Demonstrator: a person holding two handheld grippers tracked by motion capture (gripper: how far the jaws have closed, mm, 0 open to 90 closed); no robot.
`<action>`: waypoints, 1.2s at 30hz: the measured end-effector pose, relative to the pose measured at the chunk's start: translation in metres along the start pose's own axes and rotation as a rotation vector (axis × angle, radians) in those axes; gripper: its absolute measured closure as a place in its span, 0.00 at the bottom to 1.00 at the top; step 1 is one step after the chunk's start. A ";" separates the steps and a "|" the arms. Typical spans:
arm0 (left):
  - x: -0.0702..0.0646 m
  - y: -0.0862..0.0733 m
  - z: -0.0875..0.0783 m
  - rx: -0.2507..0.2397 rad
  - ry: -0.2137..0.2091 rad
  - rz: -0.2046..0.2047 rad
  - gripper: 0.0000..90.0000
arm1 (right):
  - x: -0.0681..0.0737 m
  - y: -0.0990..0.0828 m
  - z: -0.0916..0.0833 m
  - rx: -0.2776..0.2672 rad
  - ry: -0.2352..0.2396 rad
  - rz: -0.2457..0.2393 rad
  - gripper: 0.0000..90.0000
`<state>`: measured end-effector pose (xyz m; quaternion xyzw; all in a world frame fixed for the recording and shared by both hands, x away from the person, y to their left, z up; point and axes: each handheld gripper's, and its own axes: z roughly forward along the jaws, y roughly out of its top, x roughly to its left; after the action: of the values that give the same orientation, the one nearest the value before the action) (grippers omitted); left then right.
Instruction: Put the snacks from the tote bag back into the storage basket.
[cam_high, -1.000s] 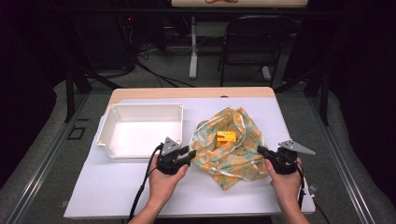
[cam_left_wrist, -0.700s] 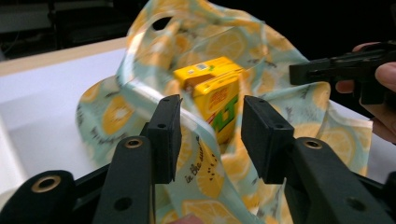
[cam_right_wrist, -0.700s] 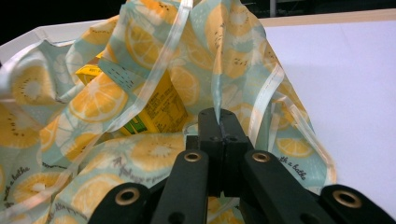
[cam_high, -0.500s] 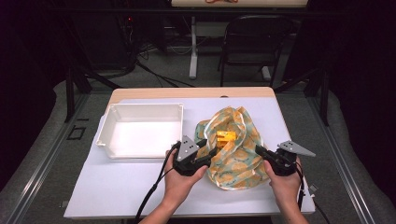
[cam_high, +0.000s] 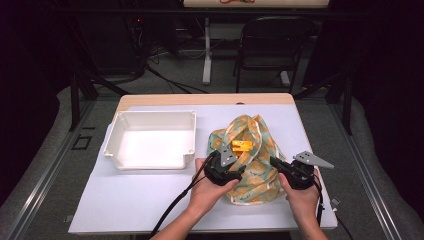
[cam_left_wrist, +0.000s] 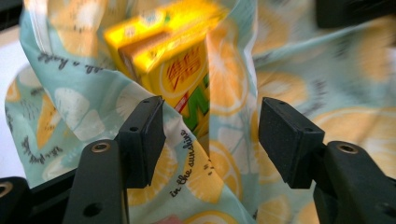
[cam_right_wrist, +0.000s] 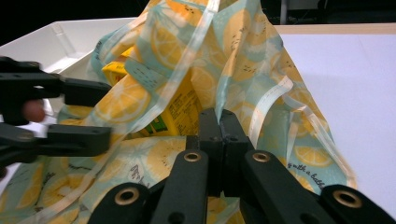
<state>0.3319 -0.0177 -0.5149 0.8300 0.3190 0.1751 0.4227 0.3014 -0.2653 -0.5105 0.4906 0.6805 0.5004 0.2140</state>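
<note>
A cloth bag (cam_high: 257, 172) printed with lemons lies on the white table, its mouth propped up. Inside stands a yellow drink carton (cam_high: 241, 146), seen close in the left gripper view (cam_left_wrist: 173, 60). My left gripper (cam_high: 240, 173) is at the bag's left side. Its jaws have just been opening and stand apart (cam_left_wrist: 210, 135), with a fold of the cloth loose between them. My right gripper (cam_high: 274, 163) is shut on the bag's cloth at the right (cam_right_wrist: 219, 126). The left gripper (cam_right_wrist: 105, 114) also shows in the right gripper view, beside the carton (cam_right_wrist: 180, 114).
A white plastic tray (cam_high: 155, 114) sits left of the bag, near the left hand. The white table cover (cam_high: 125, 200) has free room in front. A folding chair (cam_high: 275, 45) and cables stand on the floor beyond the table.
My left gripper has moved right, from the bag's left edge in over the cloth, and its jaws have widened. The bag's left side has bunched toward the right. The right hand has stayed put.
</note>
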 end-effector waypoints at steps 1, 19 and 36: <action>-0.002 -0.001 0.004 0.009 0.005 0.002 0.47 | 0.001 0.000 0.000 -0.003 0.002 -0.001 1.00; 0.047 -0.013 -0.024 -0.081 0.029 -0.277 1.00 | -0.004 0.001 -0.001 -0.013 -0.010 0.003 1.00; 0.062 -0.071 -0.014 0.089 0.029 -0.419 1.00 | -0.048 -0.019 0.019 0.174 -0.176 0.113 1.00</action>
<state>0.3425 0.0638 -0.5636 0.7608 0.4981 0.0810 0.4080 0.3283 -0.2993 -0.5451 0.5869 0.6711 0.4060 0.2007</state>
